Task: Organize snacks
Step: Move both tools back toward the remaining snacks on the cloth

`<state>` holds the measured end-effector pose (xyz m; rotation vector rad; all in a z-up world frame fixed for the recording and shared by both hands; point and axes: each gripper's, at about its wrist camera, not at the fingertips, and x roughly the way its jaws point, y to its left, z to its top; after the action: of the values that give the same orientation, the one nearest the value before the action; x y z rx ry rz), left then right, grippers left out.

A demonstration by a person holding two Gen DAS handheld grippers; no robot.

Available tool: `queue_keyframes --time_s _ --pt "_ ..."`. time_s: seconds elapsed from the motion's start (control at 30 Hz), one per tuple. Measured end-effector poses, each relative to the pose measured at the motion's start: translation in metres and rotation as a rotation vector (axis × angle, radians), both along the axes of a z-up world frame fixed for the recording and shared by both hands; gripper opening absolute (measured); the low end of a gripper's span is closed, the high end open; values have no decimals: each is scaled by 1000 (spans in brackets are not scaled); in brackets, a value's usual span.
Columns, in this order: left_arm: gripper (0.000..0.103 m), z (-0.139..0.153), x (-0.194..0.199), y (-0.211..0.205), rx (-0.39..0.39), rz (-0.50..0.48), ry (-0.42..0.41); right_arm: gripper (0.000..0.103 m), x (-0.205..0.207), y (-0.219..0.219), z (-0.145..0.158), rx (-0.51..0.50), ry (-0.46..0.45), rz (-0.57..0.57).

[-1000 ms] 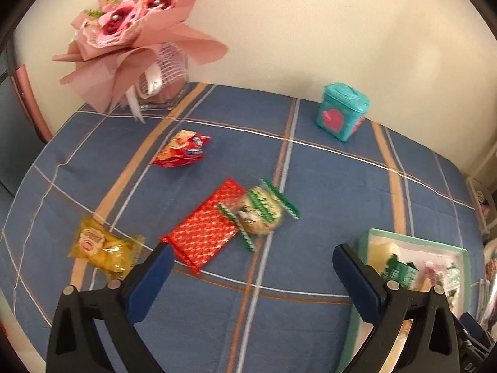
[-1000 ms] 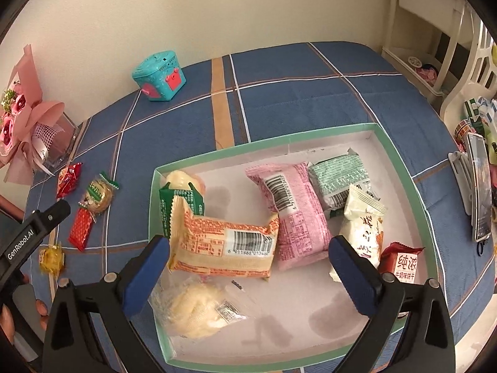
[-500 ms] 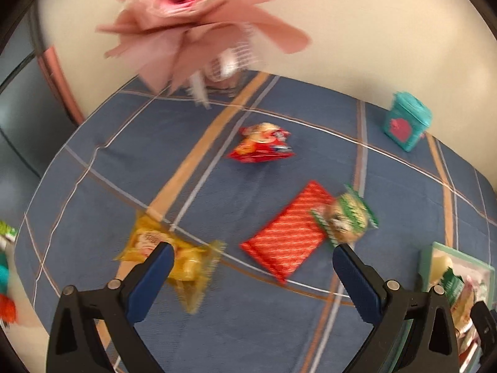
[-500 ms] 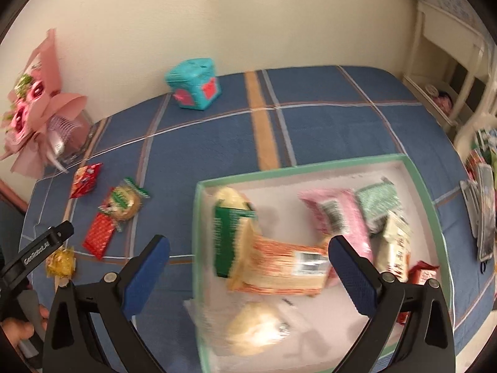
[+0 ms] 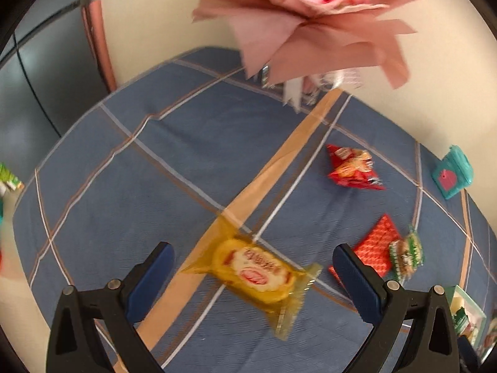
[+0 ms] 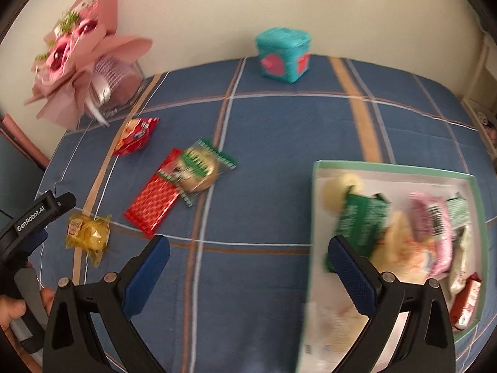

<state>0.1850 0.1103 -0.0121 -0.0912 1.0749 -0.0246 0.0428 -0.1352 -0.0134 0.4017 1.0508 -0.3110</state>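
A yellow snack packet [image 5: 256, 272] lies on the blue plaid cloth, between the fingers of my open left gripper [image 5: 253, 275], which hovers over it. It also shows in the right wrist view [image 6: 88, 233]. A red chip bag [image 5: 352, 171], a red flat packet [image 5: 372, 242] and a green-striped cookie [image 5: 405, 255] lie to the right. My right gripper [image 6: 248, 264] is open and empty over bare cloth, left of the green-rimmed tray [image 6: 313, 205] that holds several snacks.
A pink flower bouquet [image 5: 313, 21] stands at the back near the wall, close above the left gripper's view. A teal box [image 6: 282, 54] sits at the back edge. The table edge lies to the left.
My left gripper has swung left and closer, so the yellow packet now lies between its fingers. My right gripper has moved left off the tray to the bare cloth.
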Motion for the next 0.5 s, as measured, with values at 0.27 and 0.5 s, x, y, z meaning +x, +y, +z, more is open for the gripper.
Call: queue_keyframes --time_s 0.27,0.5 --pt "103 -36 13 19 -90 78 136 102 32 20 -16 -1 32 62" --pt "99 -56 25 18 -161 94 192 102 62 12 -30 -14 61 87"
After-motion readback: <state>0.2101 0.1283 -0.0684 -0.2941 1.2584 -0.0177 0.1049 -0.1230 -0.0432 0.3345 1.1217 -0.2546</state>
